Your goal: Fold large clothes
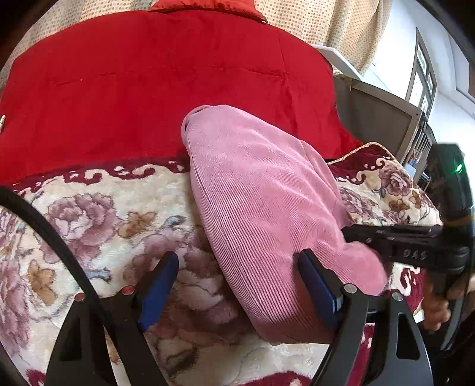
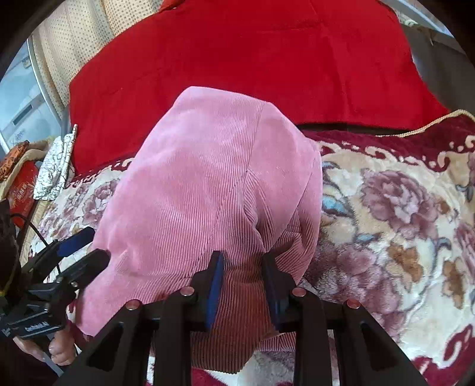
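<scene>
A pink corduroy garment (image 1: 261, 202) lies folded on a floral blanket (image 1: 98, 225), its far end resting on a red quilt (image 1: 166, 86). My left gripper (image 1: 237, 267) is open, its right finger touching the garment's near left edge, its left finger over the blanket. My right gripper (image 2: 242, 267) is shut on a bunch of the pink garment (image 2: 207, 178) at its near edge. The right gripper also shows in the left wrist view (image 1: 394, 237), at the garment's right side. The left gripper shows in the right wrist view (image 2: 80, 246), open at the garment's left edge.
The red quilt (image 2: 252, 50) covers the far half of the bed. A dotted beige curtain (image 1: 335, 20) hangs behind. A grey headboard or frame (image 1: 380, 115) stands at the right. Boxes and patterned cloth (image 2: 44, 169) lie left of the bed.
</scene>
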`<state>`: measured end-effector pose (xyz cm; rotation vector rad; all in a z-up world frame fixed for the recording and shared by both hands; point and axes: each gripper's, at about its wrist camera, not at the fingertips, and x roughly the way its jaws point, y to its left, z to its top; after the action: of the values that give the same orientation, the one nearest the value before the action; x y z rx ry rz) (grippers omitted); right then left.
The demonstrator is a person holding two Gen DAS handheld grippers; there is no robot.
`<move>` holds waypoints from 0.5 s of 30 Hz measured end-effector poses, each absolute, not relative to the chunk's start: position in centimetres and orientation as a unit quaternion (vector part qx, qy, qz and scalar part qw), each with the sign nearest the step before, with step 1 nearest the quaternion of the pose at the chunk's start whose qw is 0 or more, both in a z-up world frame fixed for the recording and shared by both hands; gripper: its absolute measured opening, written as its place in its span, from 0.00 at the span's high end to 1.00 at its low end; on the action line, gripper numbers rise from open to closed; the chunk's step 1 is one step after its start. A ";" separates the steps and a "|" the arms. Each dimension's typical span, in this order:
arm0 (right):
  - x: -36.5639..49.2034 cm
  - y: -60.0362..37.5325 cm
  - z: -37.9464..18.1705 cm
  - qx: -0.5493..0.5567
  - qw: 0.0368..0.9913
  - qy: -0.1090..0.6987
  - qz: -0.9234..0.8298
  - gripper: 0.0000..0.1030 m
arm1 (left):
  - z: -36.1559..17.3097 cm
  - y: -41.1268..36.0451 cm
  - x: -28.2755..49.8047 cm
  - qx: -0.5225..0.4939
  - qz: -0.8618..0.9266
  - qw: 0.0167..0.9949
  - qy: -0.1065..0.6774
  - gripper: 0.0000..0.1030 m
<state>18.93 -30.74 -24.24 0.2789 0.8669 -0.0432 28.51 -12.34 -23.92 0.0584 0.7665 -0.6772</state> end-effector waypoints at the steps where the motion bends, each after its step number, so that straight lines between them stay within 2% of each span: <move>1: 19.0 -30.6 -23.6 0.127 0.898 0.421 -0.023 0.70 | -23.9 -12.3 28.5 0.029 -0.322 0.872 0.367 0.19; 9: 21.9 -30.0 -19.7 0.100 0.912 0.397 -0.028 0.70 | -24.0 -12.1 28.7 0.027 -0.323 0.871 0.371 0.19; 13: 24.2 -31.0 -23.9 0.154 0.882 0.445 -0.024 0.70 | -24.0 -12.2 28.7 0.028 -0.324 0.869 0.372 0.19; 15: 23.5 -31.5 -24.8 0.175 0.892 0.416 -0.017 0.69 | -23.6 -12.1 28.9 0.029 -0.329 0.866 0.375 0.19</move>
<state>23.51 -31.53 -24.78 0.3640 0.8633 -0.0350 28.88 -12.09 -23.56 0.0597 0.7846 -0.6896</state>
